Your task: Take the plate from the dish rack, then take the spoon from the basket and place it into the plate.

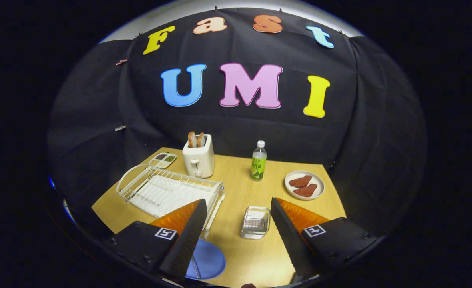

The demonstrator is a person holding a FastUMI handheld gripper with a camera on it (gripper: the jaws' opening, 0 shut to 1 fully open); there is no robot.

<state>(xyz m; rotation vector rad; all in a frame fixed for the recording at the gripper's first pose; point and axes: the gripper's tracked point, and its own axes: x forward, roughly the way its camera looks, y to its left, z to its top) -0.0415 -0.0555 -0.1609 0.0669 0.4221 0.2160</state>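
Table [236, 256]: pale wood-look top, smooth, faint sheen. Dish rack [167, 190]: thin white coated wire. Basket [255, 222]: clear, glassy plastic look, ribbed. Plate [207, 260]: blue, matt plastic look. Toaster [198, 160]: smooth glossy cream shell. Bottle [258, 161]: clear plastic. Wall cloth: matt, creased. Tool [236, 236] fingers spread apart, inner faces finely ribbed, matt.

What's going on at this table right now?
A person is holding a two-finger gripper above a wooden table; its fingers are spread open and hold nothing. A blue plate already lies flat on the table by the near finger, next to the white dish rack, with what looks like a spoon on it. A small clear basket sits between the fingers, just ahead. Farther back stand a toaster, a bottle and a plate of food.
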